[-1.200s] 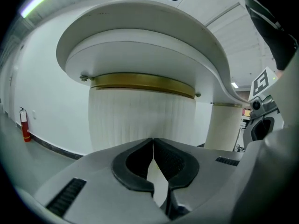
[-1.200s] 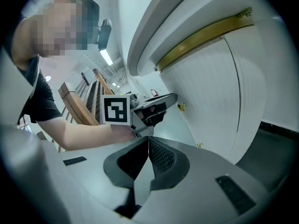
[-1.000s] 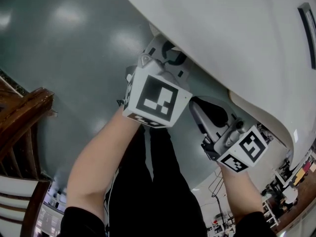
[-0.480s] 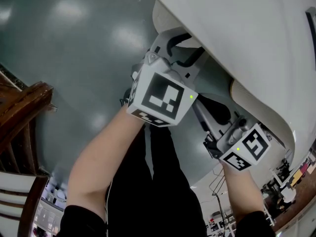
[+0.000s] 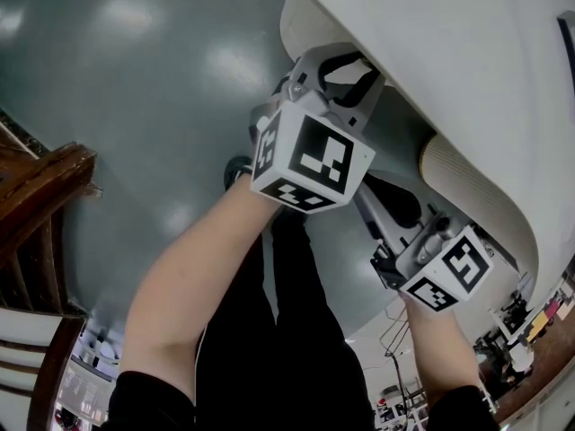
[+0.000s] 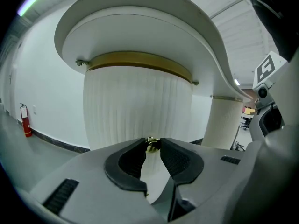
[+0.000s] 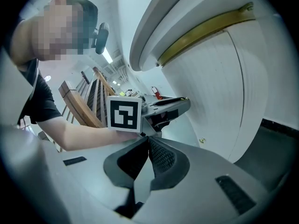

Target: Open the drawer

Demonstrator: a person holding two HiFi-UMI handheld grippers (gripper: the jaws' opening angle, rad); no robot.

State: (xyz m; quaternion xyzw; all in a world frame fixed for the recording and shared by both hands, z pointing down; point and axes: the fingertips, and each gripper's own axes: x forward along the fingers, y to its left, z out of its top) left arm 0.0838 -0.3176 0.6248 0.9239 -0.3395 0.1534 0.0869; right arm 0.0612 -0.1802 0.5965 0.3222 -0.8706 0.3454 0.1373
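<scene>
Jaws of left gripper (image 6: 152, 143) closing on brass knob (image 6: 152, 146).

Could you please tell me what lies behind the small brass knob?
Behind the knob stands the white ribbed drawer front, under a brass band; its inside is hidden.
</scene>
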